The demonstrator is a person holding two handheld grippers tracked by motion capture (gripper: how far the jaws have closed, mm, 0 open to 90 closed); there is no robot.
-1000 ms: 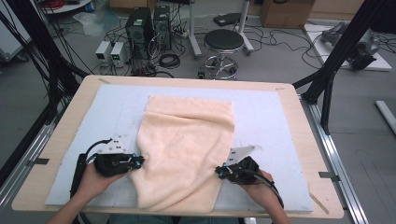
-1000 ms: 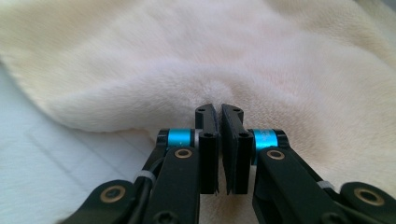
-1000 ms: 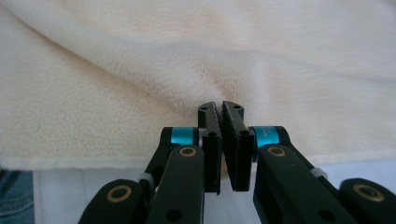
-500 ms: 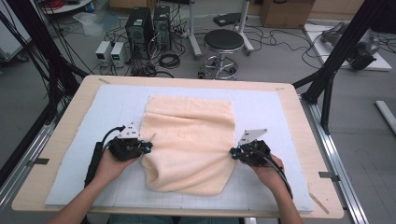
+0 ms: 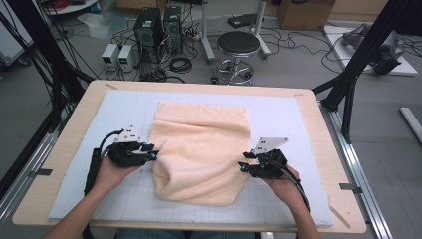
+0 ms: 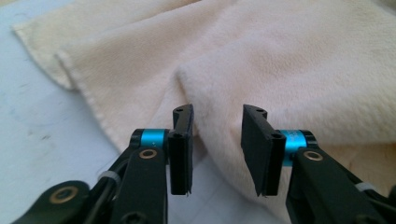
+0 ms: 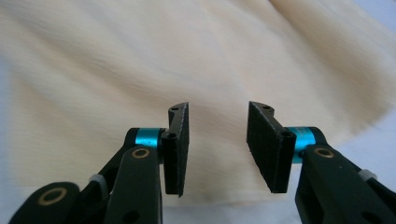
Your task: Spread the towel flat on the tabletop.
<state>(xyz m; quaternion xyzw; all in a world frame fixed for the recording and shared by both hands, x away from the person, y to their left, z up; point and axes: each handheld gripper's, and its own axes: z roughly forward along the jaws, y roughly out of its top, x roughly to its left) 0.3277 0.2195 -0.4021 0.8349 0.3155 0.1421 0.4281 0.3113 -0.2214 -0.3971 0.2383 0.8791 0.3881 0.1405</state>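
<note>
- A cream towel (image 5: 201, 149) lies folded over on the pale gridded mat (image 5: 288, 119) in the middle of the surface (image 5: 74, 124); its near part is rumpled, with a raised fold running toward 7 o'clock
- The left hand-held gripper (image 5: 153, 155) sits at the towel's 9 o'clock edge, touching or just beside it; from above the cloth's bulge makes contact hard to judge
- In the left gripper view its jaws have just been opening and stand apart, released, with a ridge of towel (image 6: 280, 70) beyond the gap and nothing pinched
- The right hand-held gripper (image 5: 242, 167) is at the towel's 3 o'clock edge, jaws likewise just opened and released
- In the right gripper view the towel (image 7: 140, 70) is smeared by blur, so its folds and hem are hard to make out; its near edge lies just under the pads
- Both forearms are cut off at 6 o'clock
</note>
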